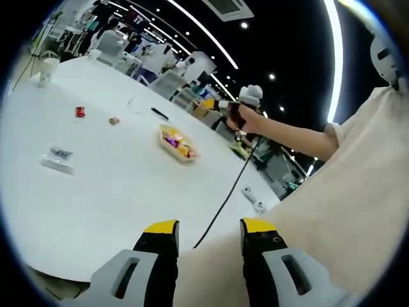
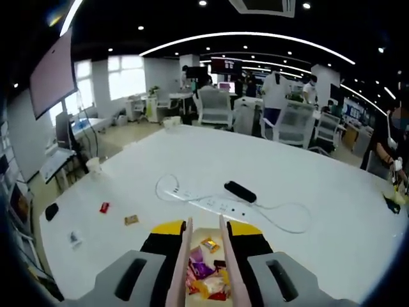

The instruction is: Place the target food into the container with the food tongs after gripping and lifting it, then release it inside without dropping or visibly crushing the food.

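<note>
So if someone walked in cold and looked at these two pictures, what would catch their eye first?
Probably the pale food tongs held in the right gripper, poised right above the tray of bright wrapped snacks at the near edge of the big white table. In the left gripper view, the same tray sits mid-table, with the person's outstretched arm beyond it and the open left gripper near the table edge.

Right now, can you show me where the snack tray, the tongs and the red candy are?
Snack tray (image 1: 177, 143): left gripper view, middle of the tray's snacks.
Tongs (image 2: 181, 275): right gripper view, on the left tong arm.
Red candy (image 1: 80, 112): left gripper view, middle of the wrapper.
</note>
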